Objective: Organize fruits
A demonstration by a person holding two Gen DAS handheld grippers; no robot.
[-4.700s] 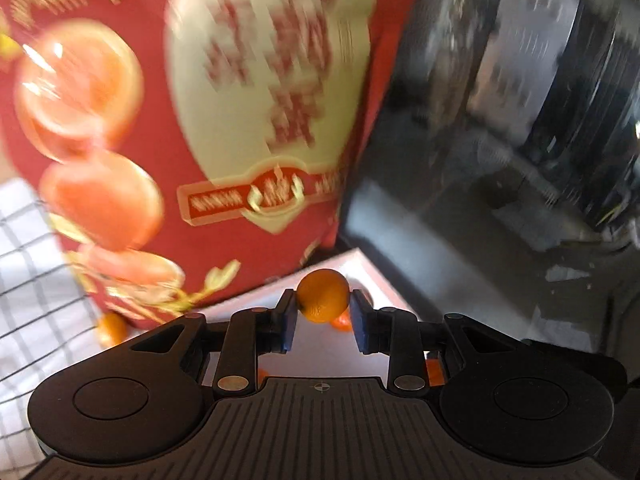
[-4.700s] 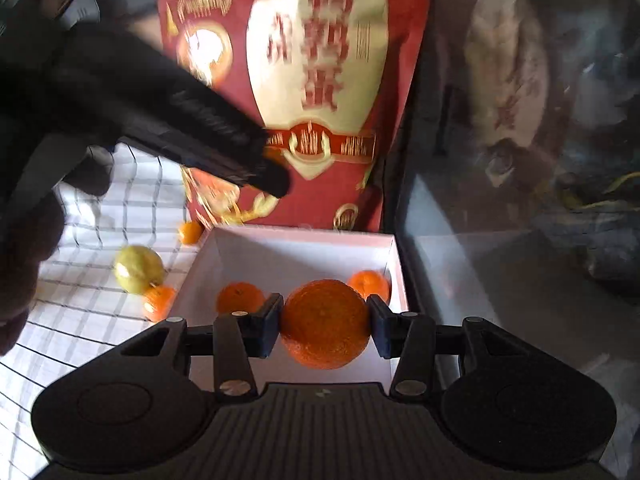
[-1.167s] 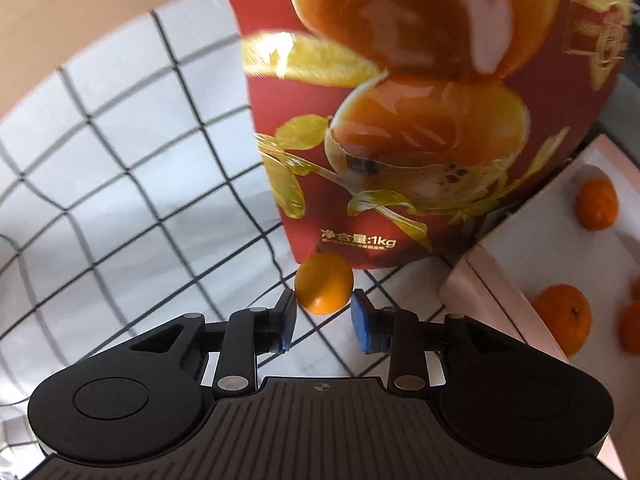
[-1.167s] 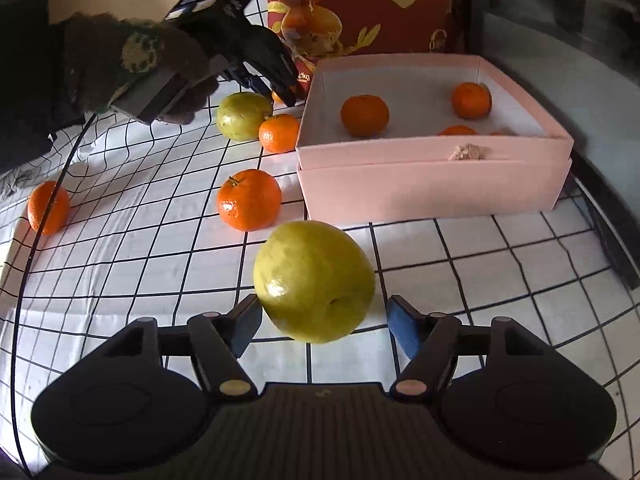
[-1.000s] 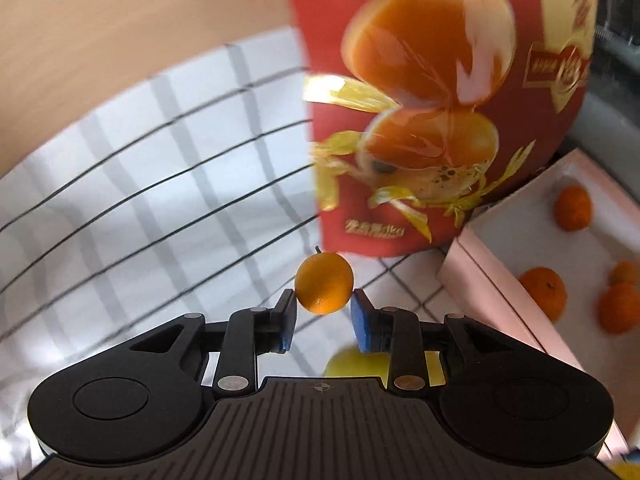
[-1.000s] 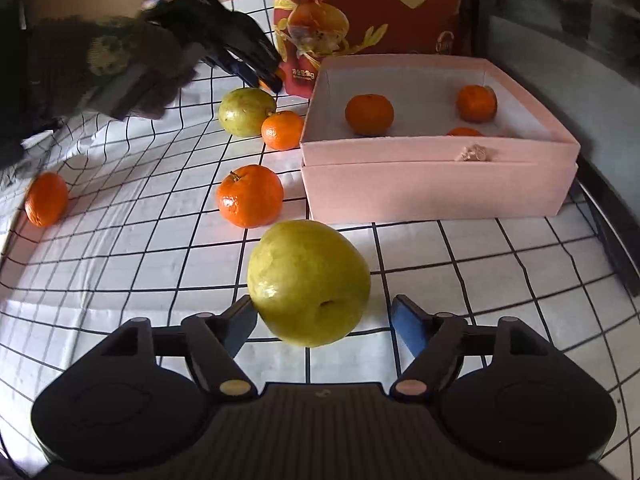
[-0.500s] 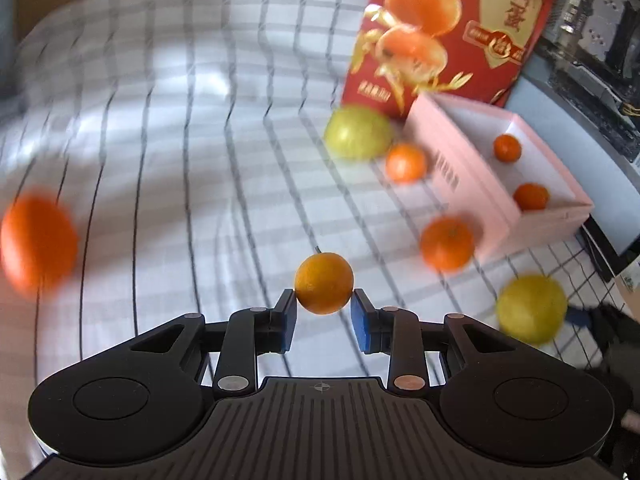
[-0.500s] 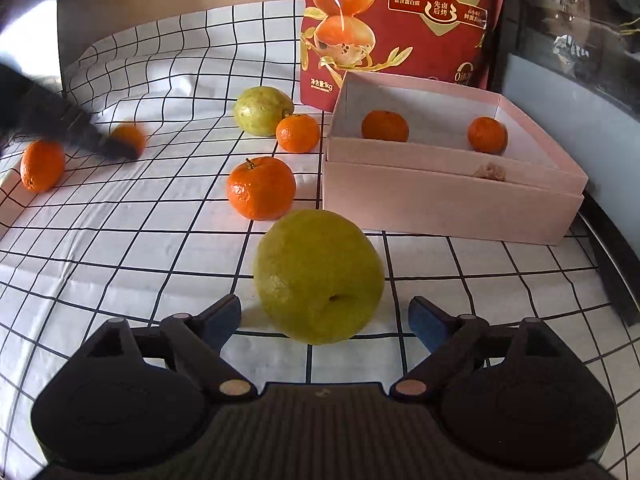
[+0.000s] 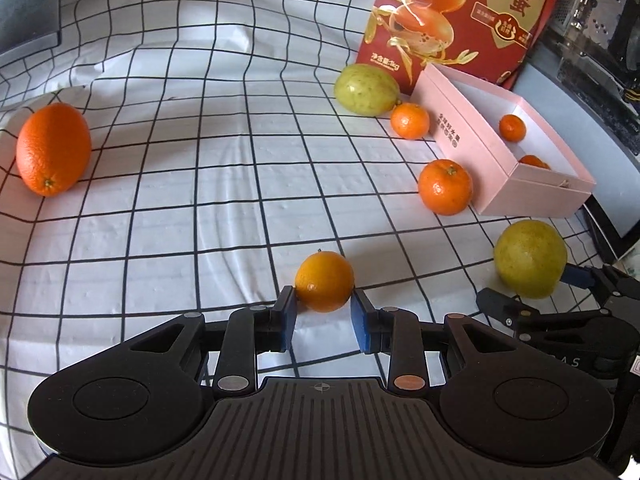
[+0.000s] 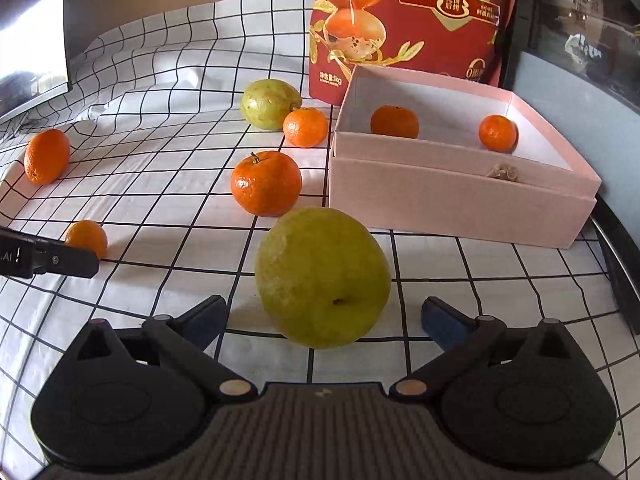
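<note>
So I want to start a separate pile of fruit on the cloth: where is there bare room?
The widest bare patch of checked cloth lies between the big orange at the far left and the mandarin beside the pink box. It is crowded along the box's left wall, where a green fruit and small mandarin cluster.

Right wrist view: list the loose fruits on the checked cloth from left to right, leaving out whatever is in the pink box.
Oval orange → small orange at the left gripper's tip → stemmed mandarin → far green fruit → small mandarin beside it → big green fruit between the right gripper's opening jaws.
</note>
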